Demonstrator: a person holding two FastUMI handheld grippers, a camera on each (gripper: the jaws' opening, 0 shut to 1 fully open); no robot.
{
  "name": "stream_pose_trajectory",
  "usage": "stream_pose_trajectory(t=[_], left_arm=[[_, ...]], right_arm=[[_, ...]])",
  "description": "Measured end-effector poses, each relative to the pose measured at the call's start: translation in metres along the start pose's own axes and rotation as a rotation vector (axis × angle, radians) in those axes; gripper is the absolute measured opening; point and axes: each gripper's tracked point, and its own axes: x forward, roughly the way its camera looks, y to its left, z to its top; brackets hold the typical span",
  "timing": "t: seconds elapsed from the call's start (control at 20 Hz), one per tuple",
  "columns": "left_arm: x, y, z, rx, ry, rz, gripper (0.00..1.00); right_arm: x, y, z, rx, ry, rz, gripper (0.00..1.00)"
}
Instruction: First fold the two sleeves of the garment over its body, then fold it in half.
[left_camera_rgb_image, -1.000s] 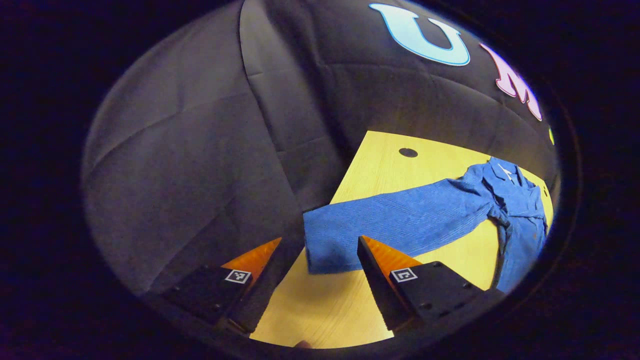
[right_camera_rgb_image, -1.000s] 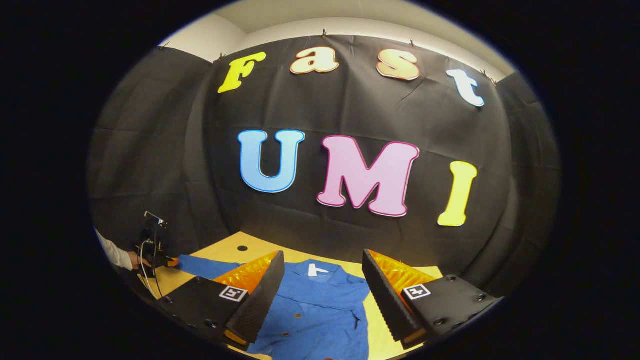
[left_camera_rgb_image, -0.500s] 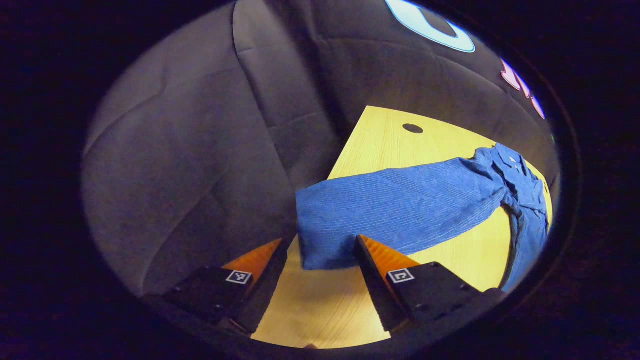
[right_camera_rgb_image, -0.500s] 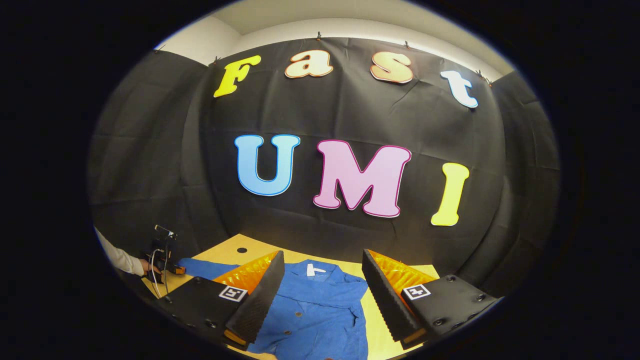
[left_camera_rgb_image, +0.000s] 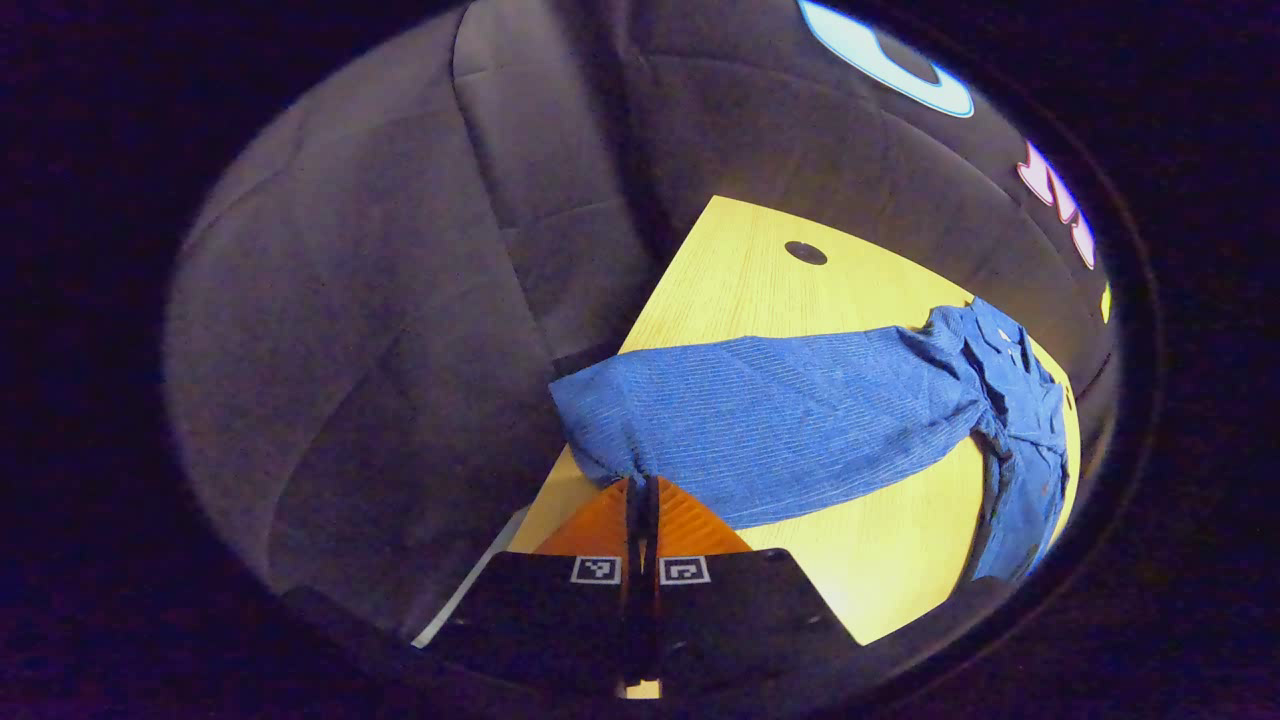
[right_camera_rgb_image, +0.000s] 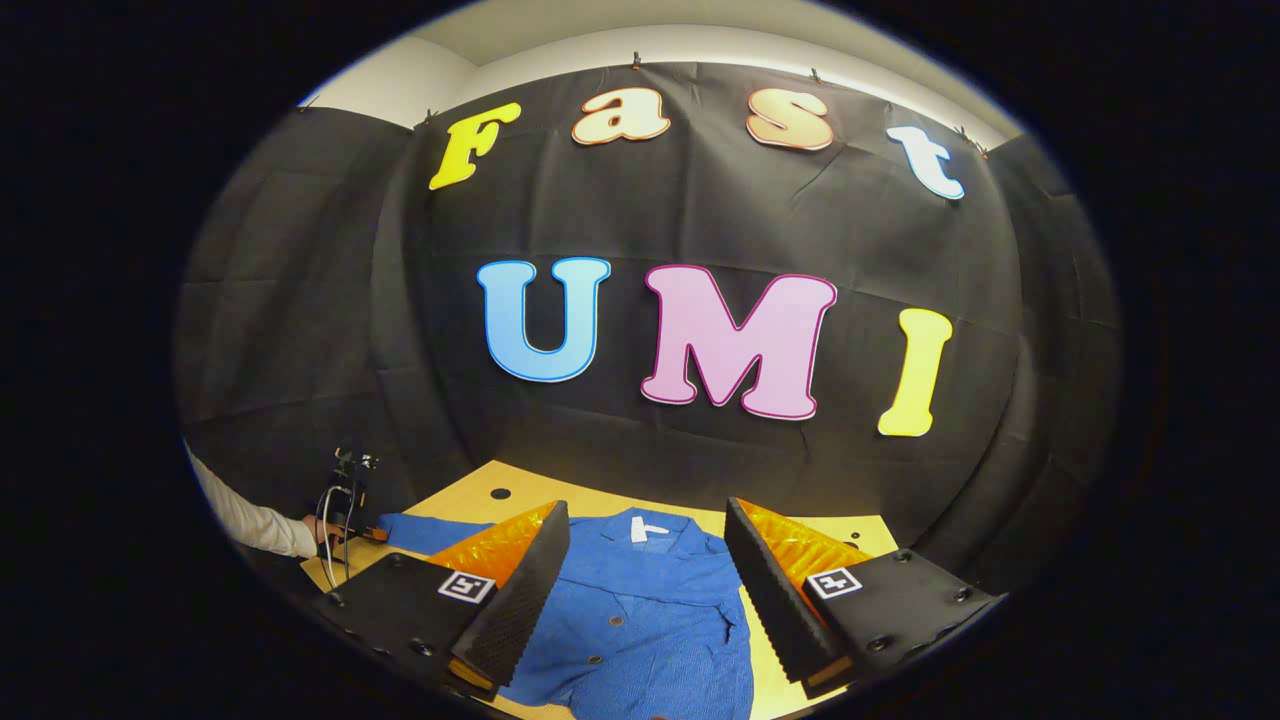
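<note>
A blue button-up shirt (right_camera_rgb_image: 640, 610) lies spread on the yellow wooden table (left_camera_rgb_image: 750, 290). In the left gripper view its long sleeve (left_camera_rgb_image: 780, 420) stretches from the body (left_camera_rgb_image: 1020, 420) towards me, and my left gripper (left_camera_rgb_image: 642, 490) is shut on the sleeve's cuff at the table's near corner. In the right gripper view my right gripper (right_camera_rgb_image: 645, 570) hangs open above the shirt's body, nothing between its fingers. Far off at the left, the left gripper (right_camera_rgb_image: 350, 510) and the hand holding it sit at the sleeve's end (right_camera_rgb_image: 420, 530).
A round dark hole (left_camera_rgb_image: 805, 252) is set in the table near its far edge. The black cloth wall closes in behind and beside the table. A white sleeve of the person (right_camera_rgb_image: 250, 520) reaches in from the left.
The left gripper's fingers have gone from wide open to shut on the cuff, and the cuff is bunched and slightly lifted. The right gripper has barely moved.
</note>
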Motion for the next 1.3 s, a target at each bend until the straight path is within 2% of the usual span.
stream_pose_trajectory(t=[0.25,0.55,0.65,0.95,1.05,1.15,1.3], left_arm=[[-0.031,-0.032,0.04,0.043,-0.134,-0.097,0.0],[-0.102,-0.124,0.113,0.152,-0.318,-0.266,0.0],[-0.129,-0.169,0.142,0.172,-0.41,-0.331,0.0],[-0.177,-0.325,0.165,0.304,-0.484,-0.519,0.0],[-0.174,-0.381,0.163,0.367,-0.476,-0.555,0.0],[-0.163,-0.441,0.151,0.379,-0.438,-0.615,0.0],[-0.136,-0.508,0.136,0.41,-0.384,-0.659,0.0]], right_arm=[[-0.003,-0.012,-0.003,0.017,-0.003,-0.019,0.97],[0.004,-0.027,-0.012,0.124,0.013,-0.007,0.98],[0.004,-0.037,-0.013,0.142,0.012,-0.008,0.97],[-0.015,-0.09,-0.028,0.18,0.022,-0.054,0.97],[-0.023,-0.11,-0.036,0.207,0.033,-0.075,0.97],[-0.029,-0.131,-0.049,0.224,0.053,-0.099,0.97],[-0.034,-0.161,-0.073,0.253,0.102,-0.133,0.97]])
